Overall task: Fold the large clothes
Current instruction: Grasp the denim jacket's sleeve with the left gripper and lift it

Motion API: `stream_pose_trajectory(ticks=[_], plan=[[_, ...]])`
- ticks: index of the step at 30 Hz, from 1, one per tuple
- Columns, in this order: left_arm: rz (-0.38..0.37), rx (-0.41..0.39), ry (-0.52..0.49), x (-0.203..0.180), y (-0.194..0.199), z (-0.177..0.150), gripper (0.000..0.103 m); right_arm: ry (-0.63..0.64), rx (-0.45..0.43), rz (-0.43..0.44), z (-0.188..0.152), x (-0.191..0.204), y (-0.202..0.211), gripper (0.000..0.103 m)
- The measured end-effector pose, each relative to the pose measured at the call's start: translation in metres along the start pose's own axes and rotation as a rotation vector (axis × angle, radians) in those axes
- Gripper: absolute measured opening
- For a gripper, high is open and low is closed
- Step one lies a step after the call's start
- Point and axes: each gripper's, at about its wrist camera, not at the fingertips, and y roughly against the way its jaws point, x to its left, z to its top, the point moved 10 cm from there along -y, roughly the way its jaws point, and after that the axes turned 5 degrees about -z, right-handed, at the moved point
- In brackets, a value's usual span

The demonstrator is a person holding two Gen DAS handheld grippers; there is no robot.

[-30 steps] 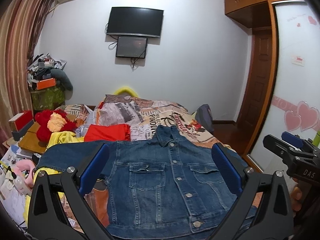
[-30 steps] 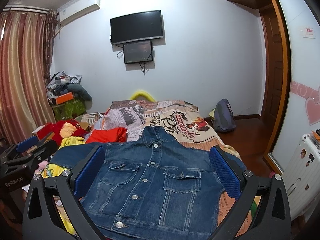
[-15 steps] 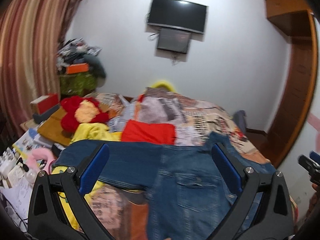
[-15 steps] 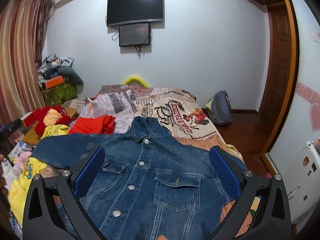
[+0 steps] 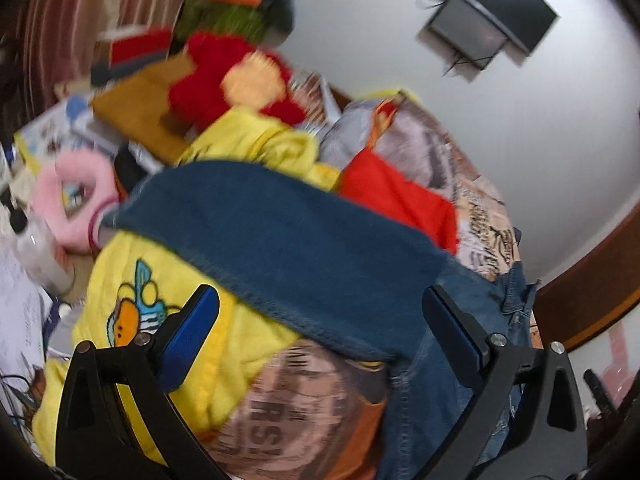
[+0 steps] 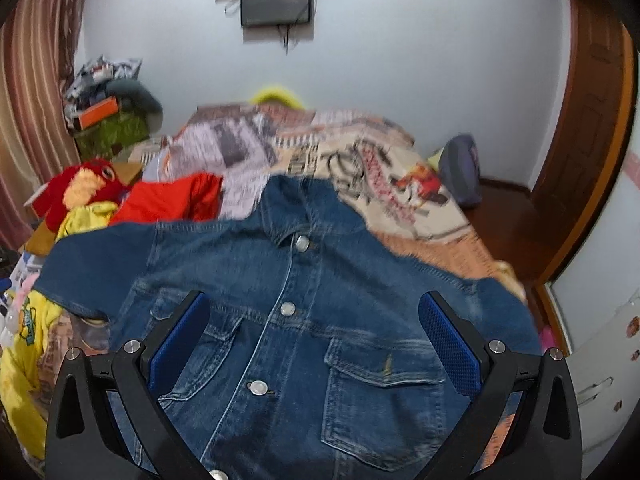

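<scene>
- Left wrist view: the left gripper (image 5: 320,330) is seen with its jaws spread wide and nothing held between them; the picture is tilted and blurred.
- One sleeve of the denim jacket (image 5: 288,248) is laid across the middle of the view, running from 9 o'clock toward 4 o'clock, above and between the blue pads (image 5: 188,332).
- The sleeve is draped over a yellow garment (image 5: 132,300) with a cartoon print at 8 o'clock, and over the printed bedspread (image 5: 304,412) at 6 o'clock.
- A red cloth (image 5: 396,196) is seen just beyond the sleeve at 1 o'clock; a red and yellow plush toy (image 5: 236,76) is placed at 11 o'clock, and a pink fluffy item (image 5: 76,188) at 9 o'clock.
- A wall screen (image 5: 492,4) is seen at 1 o'clock.

- Right wrist view: the right gripper (image 6: 316,340) is held over the jacket with its jaws wide apart and empty.
- The denim jacket (image 6: 296,308) is spread front side up on the bed (image 6: 400,168), buttoned, its collar pointing to 12 o'clock; it fills the centre and lower half of the view.
- One sleeve is stretched toward 9 o'clock, where it lies over the yellow garment (image 6: 28,344).
- The red cloth (image 6: 172,200) and the plush toy (image 6: 80,188) are seen at 10 o'clock, a backpack (image 6: 460,172) on the floor at 2 o'clock.
</scene>
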Motion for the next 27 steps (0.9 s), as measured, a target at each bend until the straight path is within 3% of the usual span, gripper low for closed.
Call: stream_pose_trajectory(ticks=[4,6,12,18,20,27], plan=[[-0.066,0.086,0.114,0.032,-0.026,-0.005,0.088,-0.019,0.101,0.033,-0.011,0.005,-0.025,0.103],[-0.081,0.103,0.15,0.042,-0.032,-0.004,0.086,-0.027,0.13,0.037,-0.014,0.007,-0.031,0.103],[-0.06,0.096,0.215,0.074,-0.057,0.013,0.083,-0.02,0.154,0.019,-0.017,0.006,-0.04,0.103],[0.018,0.056,0.234,0.103,-0.075,0.034,0.079,-0.015,0.172,0.011,-0.016,0.008,-0.049,0.103],[0.054,0.041,0.232,0.113,-0.08,0.041,0.071,-0.014,0.168,0.008,-0.016,0.007,-0.049,0.103],[0.229,0.021,0.168,0.126,-0.085,0.065,0.02,-0.03,0.15,0.004,-0.009,0.002,-0.039,0.103]])
